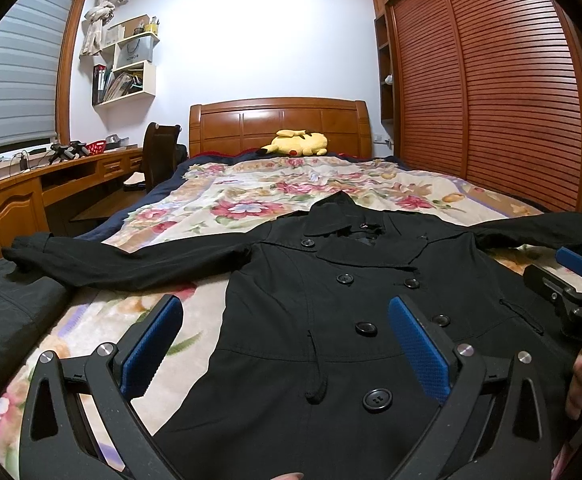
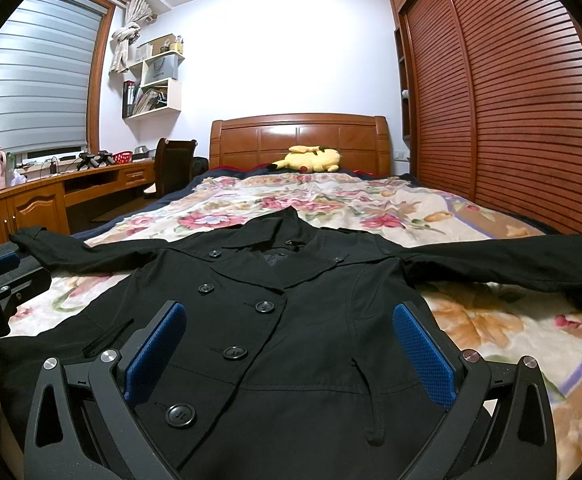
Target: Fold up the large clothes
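We are only beginning: the black coat (image 1: 331, 300) is lying flat and buttoned across the bed's (image 1: 219, 200) foot end, sleeves outspread, nothing folded. Our left gripper (image 1: 285, 344) and right gripper (image 2: 289, 350) are hovering wide open, gripping nothing.

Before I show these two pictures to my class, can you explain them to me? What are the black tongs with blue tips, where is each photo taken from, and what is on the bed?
There is no robot. A person holds a two-finger gripper in each hand, with a wide-angle camera on each looking along its fingers. One picture is from the left gripper, the other from the right gripper. Both are open and hold nothing. Each view also shows the other gripper at its edge. A black double-breasted coat lies buttoned, front up, sleeves spread, on a floral bedspread. A yellow plush toy lies by the headboard. Folding has not begun.
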